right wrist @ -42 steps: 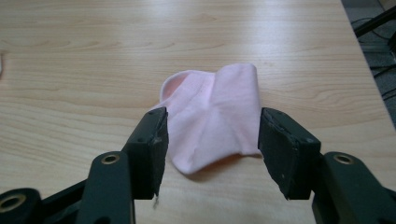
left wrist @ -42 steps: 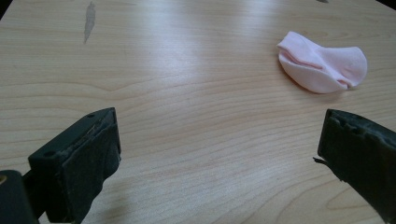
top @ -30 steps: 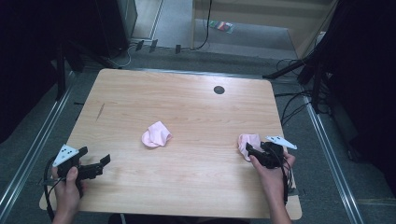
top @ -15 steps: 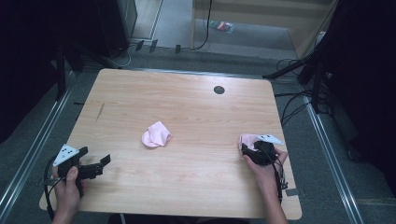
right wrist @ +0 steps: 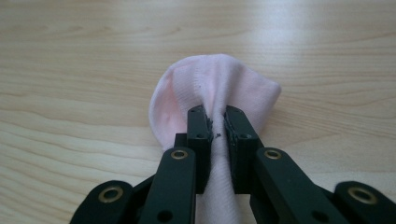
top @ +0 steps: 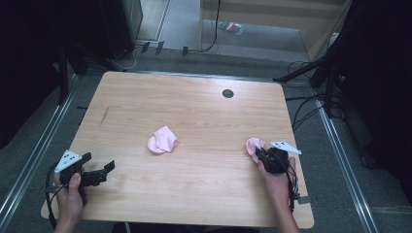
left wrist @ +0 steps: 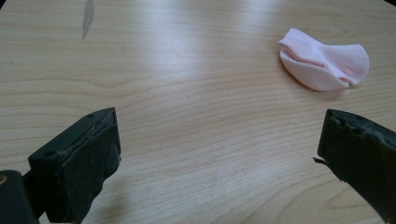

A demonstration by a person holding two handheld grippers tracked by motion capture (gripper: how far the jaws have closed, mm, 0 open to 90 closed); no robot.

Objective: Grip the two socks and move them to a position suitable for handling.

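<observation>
Socks: you have two pink socks on the table, one sock near the middle (top: 163,140) and one sock at the right side (top: 253,145), well apart from each other.
Right sock: your right gripper (right wrist: 217,122) has it pinched between the jaws; in the right gripper view the pink fabric (right wrist: 212,88) bunches out beyond the black tips and runs back between them toward the camera.
Middle sock: it lies loose and crumpled flat on the wood, touched by nothing; in the left gripper view it (left wrist: 325,65) sits ahead and to the right of the jaws.
Left gripper: your left gripper (top: 99,171) is near the table's front left corner, jaws spread wide with bare wood between them, pointing toward the middle sock.
Hands: your left hand (top: 70,191) wraps the gripper's handle from below; your right hand (top: 276,177) reaches in from the bottom edge, gripper aimed up-table and slightly left.
Table: light wooden table (top: 194,111), with one dark round hole (top: 228,93) near its far edge and one short dark streak (top: 104,115) at the left.
Surroundings: cables (top: 303,111) trail on the floor right of the table.
</observation>
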